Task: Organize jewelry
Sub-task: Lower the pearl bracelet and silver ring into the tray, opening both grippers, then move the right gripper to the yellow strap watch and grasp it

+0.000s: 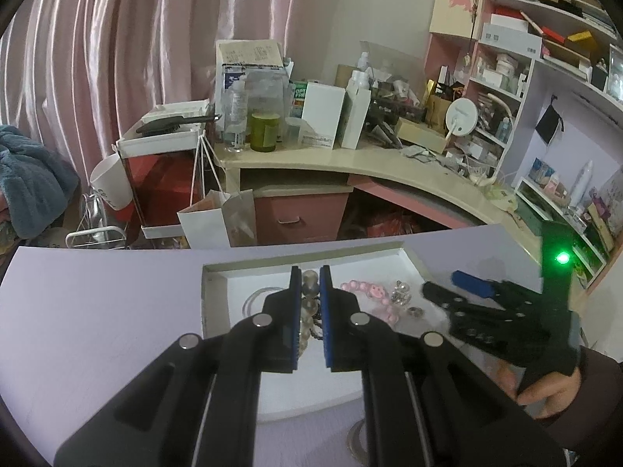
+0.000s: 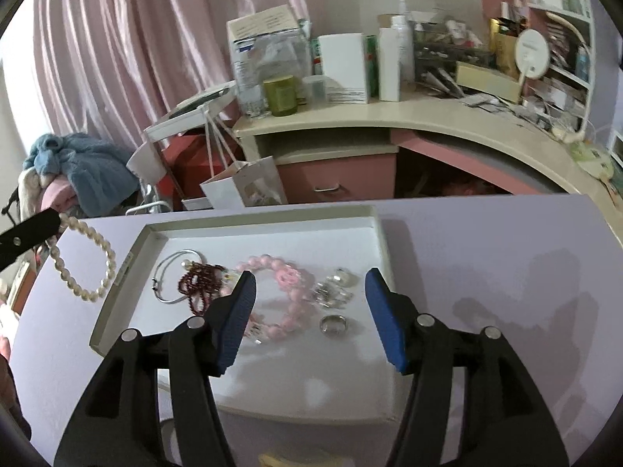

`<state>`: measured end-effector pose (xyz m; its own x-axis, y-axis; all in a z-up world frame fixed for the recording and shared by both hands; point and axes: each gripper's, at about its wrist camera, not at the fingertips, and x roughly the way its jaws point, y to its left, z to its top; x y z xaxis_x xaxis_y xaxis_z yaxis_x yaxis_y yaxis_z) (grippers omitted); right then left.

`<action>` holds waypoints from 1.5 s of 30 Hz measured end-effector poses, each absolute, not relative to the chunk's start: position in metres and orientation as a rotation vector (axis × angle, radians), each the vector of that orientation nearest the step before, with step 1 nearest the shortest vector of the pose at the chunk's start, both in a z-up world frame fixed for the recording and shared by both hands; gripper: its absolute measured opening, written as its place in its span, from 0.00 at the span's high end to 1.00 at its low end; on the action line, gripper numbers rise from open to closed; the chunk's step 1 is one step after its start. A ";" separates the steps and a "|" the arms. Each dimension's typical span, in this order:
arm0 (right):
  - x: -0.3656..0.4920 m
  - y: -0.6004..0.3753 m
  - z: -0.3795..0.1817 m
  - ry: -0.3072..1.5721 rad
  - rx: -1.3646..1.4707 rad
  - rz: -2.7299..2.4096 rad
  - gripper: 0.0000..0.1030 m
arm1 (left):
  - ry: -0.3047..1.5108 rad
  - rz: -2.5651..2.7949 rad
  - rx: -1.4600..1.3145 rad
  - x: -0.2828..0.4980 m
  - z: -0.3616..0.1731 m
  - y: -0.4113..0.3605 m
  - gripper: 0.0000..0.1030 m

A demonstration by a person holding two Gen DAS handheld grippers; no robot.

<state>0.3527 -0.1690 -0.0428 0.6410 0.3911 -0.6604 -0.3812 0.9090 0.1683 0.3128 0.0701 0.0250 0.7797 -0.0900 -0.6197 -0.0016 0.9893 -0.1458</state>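
We hold two grippers above a pale lilac table [image 2: 486,257] on which a shallow white tray [image 2: 268,229] sits. The left gripper [image 1: 310,278] has its blue pads drawn close on a pearl bracelet [image 2: 83,268]; in the left wrist view the pale beads [image 1: 309,284] hang in the narrow gap between the pads, and in the right wrist view the loop dangles from the left gripper's black finger [image 2: 31,229] at the far left, beside the tray's left wall and above the table, not inside the tray. The right gripper [image 2: 311,284] is spread wide with nothing between its blue pads [image 2: 379,299], hovering above the tray's middle; from the left wrist view we see it [image 1: 447,284] off to the right with a green light [image 1: 562,258] on its body. Inside the tray, from left to right in the right wrist view: a thin silver bangle [image 2: 167,272], a dark red bead string [image 2: 198,284] bunched just beside and partly over it, a pink bead bracelet [image 2: 288,280] partly hidden by the right gripper's left finger, a cluster of small silver pieces [image 2: 335,288] whose kind we cannot tell, and a plain silver ring [image 2: 333,325] lying apart, nearer us. Behind the table stands a cluttered desk [image 2: 409,116] with pink drawers, and a pink curtain [image 2: 128,39].
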 end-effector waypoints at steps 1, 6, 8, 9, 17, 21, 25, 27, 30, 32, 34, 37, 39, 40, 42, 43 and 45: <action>0.352 -0.176 -0.044 0.760 0.029 0.425 0.42 | 0.680 -0.049 -0.142 0.314 0.023 0.070 0.91; 0.351 -0.192 -0.046 0.775 0.062 0.387 0.42 | 0.703 -0.059 -0.146 0.321 0.013 0.070 0.91; 0.350 -0.194 -0.046 0.779 0.071 0.381 0.42 | 0.711 -0.061 -0.143 0.324 0.009 0.069 0.91; 0.349 -0.194 -0.046 0.779 0.073 0.380 0.42 | 0.717 -0.062 -0.143 0.326 0.007 0.069 0.91; 0.335 -0.196 -0.041 0.767 0.079 0.392 0.42 | 0.727 -0.037 -0.159 0.336 0.002 0.069 0.82; 0.324 -0.203 -0.037 0.759 0.094 0.390 0.42 | 0.685 -0.015 -0.184 0.320 0.011 0.076 0.68; 0.308 -0.209 -0.034 0.749 0.102 0.389 0.42 | 0.637 0.029 -0.202 0.298 0.022 0.084 0.53; 0.297 -0.212 -0.031 0.737 0.097 0.389 0.42 | 0.611 0.052 -0.205 0.283 0.028 0.087 0.49; 0.285 -0.213 -0.028 0.721 0.088 0.392 0.42 | 0.578 0.091 -0.200 0.259 0.033 0.089 0.42; 0.275 -0.213 -0.028 0.712 0.085 0.397 0.42 | 0.567 0.114 -0.203 0.242 0.034 0.091 0.37; 0.267 -0.212 -0.030 0.710 0.072 0.400 0.42 | 0.565 0.127 -0.202 0.230 0.033 0.092 0.35; 0.257 -0.211 -0.035 0.722 0.065 0.405 0.42 | 0.578 0.144 -0.199 0.215 0.026 0.093 0.31; 0.252 -0.211 -0.039 0.732 0.065 0.406 0.42 | 0.593 0.152 -0.209 0.208 0.020 0.094 0.31; 0.250 -0.211 -0.040 0.735 0.065 0.405 0.42 | 0.598 0.156 -0.216 0.205 0.018 0.094 0.31; 0.244 -0.212 -0.043 0.741 0.066 0.402 0.42 | 0.602 0.165 -0.221 0.200 0.014 0.095 0.30; 0.241 -0.213 -0.045 0.744 0.066 0.400 0.42 | 0.601 0.169 -0.221 0.197 0.013 0.095 0.29; 0.237 -0.215 -0.047 0.749 0.065 0.397 0.42 | 0.600 0.175 -0.224 0.191 0.012 0.094 0.27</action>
<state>0.2373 -0.2148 -0.0468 0.6618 0.3734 -0.6500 -0.3279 0.9239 0.1970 0.1914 0.0944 0.0119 0.8119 0.0973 -0.5757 -0.2270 0.9611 -0.1576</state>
